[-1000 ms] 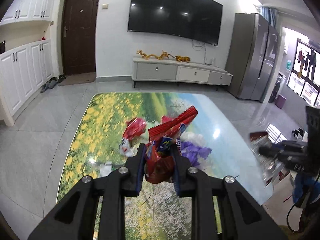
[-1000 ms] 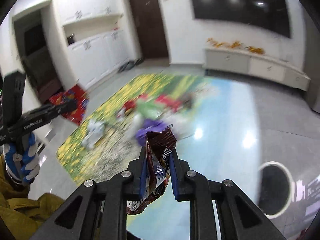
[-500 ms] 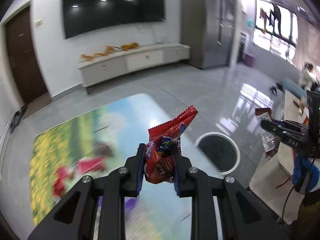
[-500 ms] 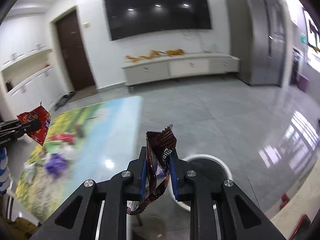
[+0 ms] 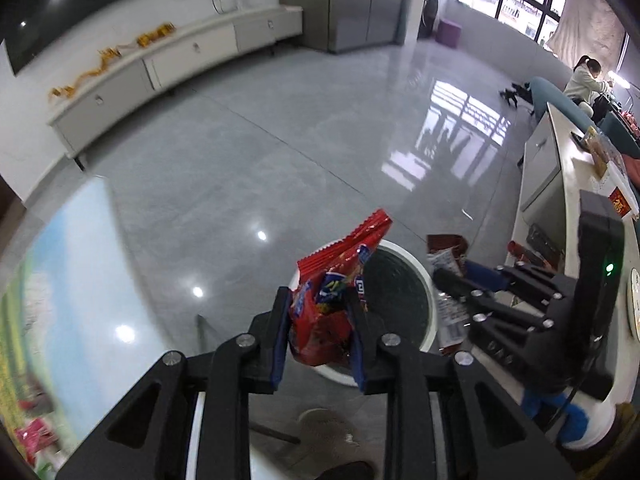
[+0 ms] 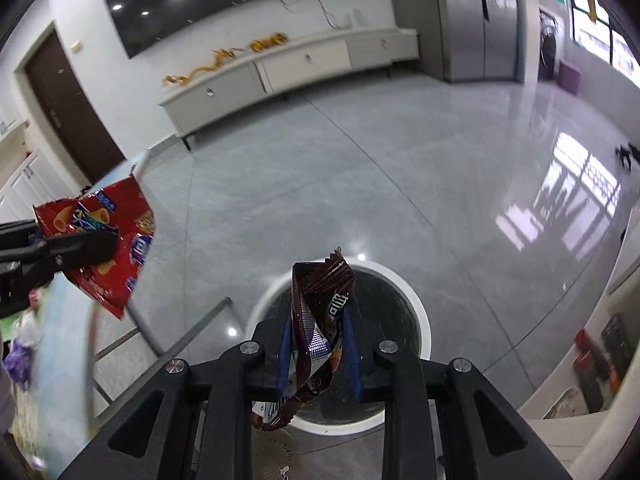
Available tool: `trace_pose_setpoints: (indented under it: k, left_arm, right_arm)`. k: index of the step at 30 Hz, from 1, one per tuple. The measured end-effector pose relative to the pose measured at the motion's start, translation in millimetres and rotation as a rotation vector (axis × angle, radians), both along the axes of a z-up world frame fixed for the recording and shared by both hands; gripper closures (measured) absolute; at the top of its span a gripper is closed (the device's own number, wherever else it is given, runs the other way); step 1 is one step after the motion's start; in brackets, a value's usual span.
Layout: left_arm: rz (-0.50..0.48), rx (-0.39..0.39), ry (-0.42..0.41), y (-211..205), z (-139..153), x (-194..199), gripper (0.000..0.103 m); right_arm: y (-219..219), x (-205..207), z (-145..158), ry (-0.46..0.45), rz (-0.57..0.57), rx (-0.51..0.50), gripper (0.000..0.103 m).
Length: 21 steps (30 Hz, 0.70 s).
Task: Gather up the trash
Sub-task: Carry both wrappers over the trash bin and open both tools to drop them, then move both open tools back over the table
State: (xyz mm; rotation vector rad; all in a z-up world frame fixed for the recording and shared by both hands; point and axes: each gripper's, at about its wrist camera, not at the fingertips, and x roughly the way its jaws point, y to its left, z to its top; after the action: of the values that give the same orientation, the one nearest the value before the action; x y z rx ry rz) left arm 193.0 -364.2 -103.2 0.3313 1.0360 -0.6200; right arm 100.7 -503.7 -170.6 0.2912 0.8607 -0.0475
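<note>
My left gripper (image 5: 320, 300) holds a red snack wrapper (image 5: 324, 320) between its pads, and its jaws are opening. It hangs over the near rim of a white round bin (image 5: 424, 280) with a dark inside, standing on the floor. My right gripper (image 6: 318, 320) holds a crumpled brown wrapper (image 6: 320, 292) above the same bin (image 6: 420, 308); its jaws are opening too. Each gripper shows in the other's view: the right gripper (image 5: 444, 280) beside the bin's right rim, the left gripper (image 6: 100, 240) with its red wrapper (image 6: 108, 216) up at the left.
The landscape-print table (image 5: 80, 260) lies to the left, with more trash (image 6: 18, 360) on it and metal frame bars (image 6: 180, 340) under its edge. A white counter (image 5: 560, 180) stands close on the right. A person (image 5: 584, 80) sits far off. Grey floor tiles stretch to the TV cabinet (image 5: 160, 52).
Both grippers swung right from over the table to above the floor bin and tilted down, each carrying its wrapper. Their jaws now stand a little wider.
</note>
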Motion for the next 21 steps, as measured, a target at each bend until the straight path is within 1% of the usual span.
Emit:
trace_pose_setpoints:
  k: [1,2,3,4,6,8,12,15,16,18,21]
  left_arm:
    - [0.001,-0.003,0.016,-5,-6,3,0.071]
    - [0.007,-0.014,0.046,-10,-14,8,0.061]
    - [0.016,-0.027,0.076,-12,-22,13,0.057]
    - [0.025,-0.033,0.091,-12,-27,15,0.051]
    - [0.038,-0.044,0.117,-13,-35,17,0.051]
    - [0.043,-0.050,0.125,-10,-37,16,0.051]
    - [0.051,-0.054,0.074,0,-22,7,0.051]
    - [0.065,-0.074,0.004,14,1,-8,0.051]
    - [0.074,-0.089,-0.024,21,13,-18,0.051]
    - [0.088,-0.122,-0.056,33,28,-31,0.051]
    - [0.110,-0.171,-0.163,58,60,-65,0.051]
  right_arm:
    - [-4,5,-9,0.018,-0.007,0.004,0.078]
    - [-8,10,-14,0.032,-0.014,0.005,0.075]
    - [-12,13,-20,0.045,-0.024,0.006,0.070]
    - [-15,17,-26,0.058,-0.033,0.005,0.067]
    - [-20,20,-34,0.077,-0.047,0.007,0.065]
    - [-23,19,-38,0.092,-0.064,-0.002,0.065]
    - [-21,11,-29,0.080,-0.084,-0.003,0.065]
    - [-17,11,-15,0.047,-0.084,-0.005,0.065]
    - [-15,7,-8,0.029,-0.081,-0.008,0.065]
    - [-3,-3,10,-0.013,-0.071,-0.016,0.065]
    - [15,-24,41,-0.084,-0.058,-0.030,0.064]
